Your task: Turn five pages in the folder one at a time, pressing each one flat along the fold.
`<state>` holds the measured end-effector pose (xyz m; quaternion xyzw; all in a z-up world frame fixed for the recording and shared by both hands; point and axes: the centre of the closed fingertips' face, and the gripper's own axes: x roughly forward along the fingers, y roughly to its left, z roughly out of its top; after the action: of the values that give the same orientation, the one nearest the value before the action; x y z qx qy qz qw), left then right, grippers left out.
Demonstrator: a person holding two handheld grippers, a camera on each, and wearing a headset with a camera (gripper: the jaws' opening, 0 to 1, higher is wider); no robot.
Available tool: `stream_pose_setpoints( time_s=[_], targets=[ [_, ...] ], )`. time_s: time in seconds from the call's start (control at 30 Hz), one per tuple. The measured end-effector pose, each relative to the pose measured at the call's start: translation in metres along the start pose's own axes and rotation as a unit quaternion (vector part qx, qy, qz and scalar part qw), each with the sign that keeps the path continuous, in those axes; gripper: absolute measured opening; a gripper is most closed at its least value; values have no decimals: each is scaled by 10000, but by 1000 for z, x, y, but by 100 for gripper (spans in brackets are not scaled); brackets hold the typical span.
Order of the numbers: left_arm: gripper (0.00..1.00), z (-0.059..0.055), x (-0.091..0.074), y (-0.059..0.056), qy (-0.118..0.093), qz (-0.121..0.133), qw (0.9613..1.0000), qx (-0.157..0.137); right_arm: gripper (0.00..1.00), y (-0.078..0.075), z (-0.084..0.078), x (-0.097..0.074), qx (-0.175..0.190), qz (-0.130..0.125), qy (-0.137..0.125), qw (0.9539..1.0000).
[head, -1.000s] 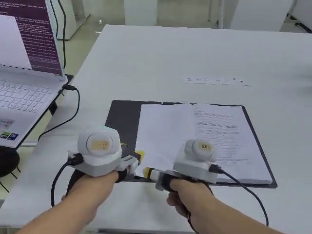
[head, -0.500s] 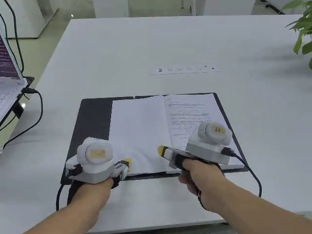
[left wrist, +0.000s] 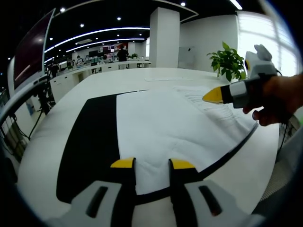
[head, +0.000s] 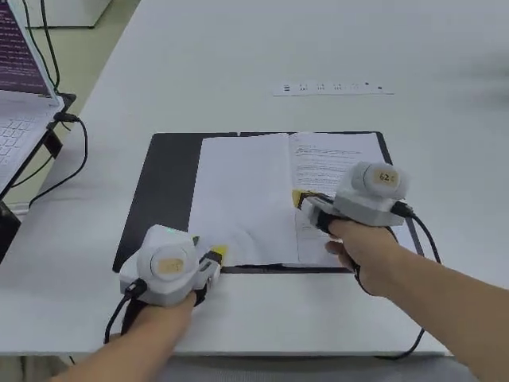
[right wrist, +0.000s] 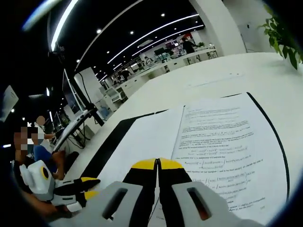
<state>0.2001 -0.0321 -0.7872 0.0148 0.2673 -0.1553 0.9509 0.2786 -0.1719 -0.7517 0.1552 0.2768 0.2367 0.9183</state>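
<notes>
Two grippers in play, one in each of my hands. Folder (head: 171, 199) is lying open and flat on the white table (head: 238, 48) right in front of me, long axis running left to right and the fold running straight away from me. Black cover is showing on the left, a blank page (head: 238, 191) is lying in the middle, and a printed page (head: 334, 155) is lying on the right with its text lines running crosswise to the fold.

I am holding the left gripper (head: 215, 255) at the folder's near edge, pointing away and slightly right; in its own view the left gripper (left wrist: 152, 164) is sitting with jaws a little apart, blank page edge showing in the gap, nothing pinched. I am holding the right gripper (head: 298, 197) over the printed page, pointing left, tip at the fold about midway along it. In its own view the right gripper (right wrist: 157, 164) is showing its jaws closed together, tips right by the fold; contact with the paper is unclear.

Laptop (head: 16, 95) is sitting far left with a cable (head: 67, 171) trailing off it, well apart from the folder. Strip of small marks (head: 334, 87) is lying beyond the far edge. Plant (left wrist: 228, 61) is standing off to the right. Nothing is lying on the pages besides my grippers.
</notes>
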Motion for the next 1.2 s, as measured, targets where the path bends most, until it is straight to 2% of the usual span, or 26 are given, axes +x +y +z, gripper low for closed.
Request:
stream_pose_setpoints(
  time_s=[0.23, 0.4, 0.5, 0.57, 0.73, 0.9, 1.1, 1.13, 1.2],
  targets=[
    [26, 0, 0, 1, -31, 10, 10000, -34, 0, -5, -1, 25, -456, 113, 114, 9988],
    [27, 0, 1, 1, -36, 9, 10000, -42, 0, -15, 0, 40, -693, 13, 166, 9975],
    [26, -1, 1, 2, -60, 13, 10000, -65, 0, -23, 7, 43, -662, -103, 103, 9977],
    [26, -1, 2, 2, -83, 11, 9999, -68, 0, -27, 10, 46, -537, -91, 72, 9985],
    [26, -2, 2, 3, -128, 16, 9999, -90, 0, -22, 16, 51, -517, -39, 37, 9986],
    [26, -3, 4, 3, -143, 16, 9998, -100, 0, -24, 25, 61, -440, -88, -22, 9990],
    [26, -2, 3, 2, -164, 17, 9998, -109, 0, -32, 38, 79, -321, -188, -133, 9992],
    [26, -2, 3, 2, -168, 23, 9998, -130, 0, -41, 46, 92, -308, -217, -149, 9992],
    [26, -2, 4, 2, -171, 37, 9997, -149, 0, -44, 52, 96, -304, -267, -185, 9990]
  ],
)
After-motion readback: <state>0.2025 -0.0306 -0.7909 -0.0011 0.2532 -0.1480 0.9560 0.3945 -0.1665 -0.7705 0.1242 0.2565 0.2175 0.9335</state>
